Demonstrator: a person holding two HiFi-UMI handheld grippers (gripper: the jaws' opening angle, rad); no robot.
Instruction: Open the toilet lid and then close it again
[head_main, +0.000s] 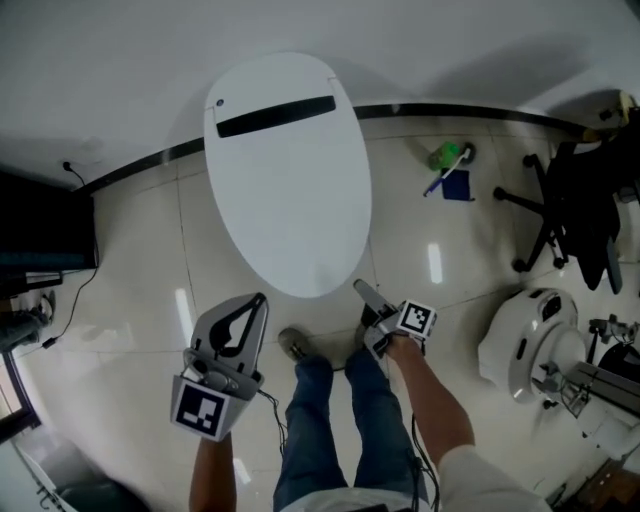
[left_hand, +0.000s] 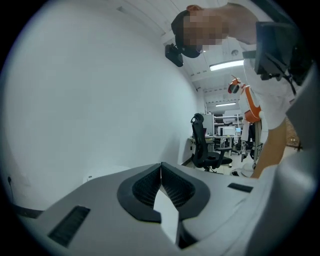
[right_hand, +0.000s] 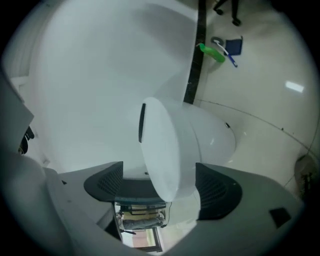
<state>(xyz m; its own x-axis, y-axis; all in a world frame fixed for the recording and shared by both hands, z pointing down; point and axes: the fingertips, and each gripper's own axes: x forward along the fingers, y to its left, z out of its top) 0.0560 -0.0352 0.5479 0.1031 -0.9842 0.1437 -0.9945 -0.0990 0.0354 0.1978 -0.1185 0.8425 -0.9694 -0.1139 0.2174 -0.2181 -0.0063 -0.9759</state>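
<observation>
The white toilet (head_main: 288, 175) stands against the wall with its oval lid down; a black strip (head_main: 276, 116) crosses the lid's far end. My right gripper (head_main: 362, 290) is rolled on its side at the lid's near right edge. In the right gripper view it (right_hand: 160, 185) is open, and the lid's rounded front end (right_hand: 160, 150) shows between the wide-apart pads, which do not press on it. My left gripper (head_main: 258, 300) hangs shut and empty left of the lid's front, its ribbed pads (left_hand: 150, 187) meeting at the tips.
The person's legs and a shoe (head_main: 295, 345) are just before the toilet. A green brush with a blue piece (head_main: 448, 160) lies on the tiles at the right. A black office chair (head_main: 570, 210), a white machine (head_main: 530, 340) and a dark cabinet (head_main: 40, 235) flank the space.
</observation>
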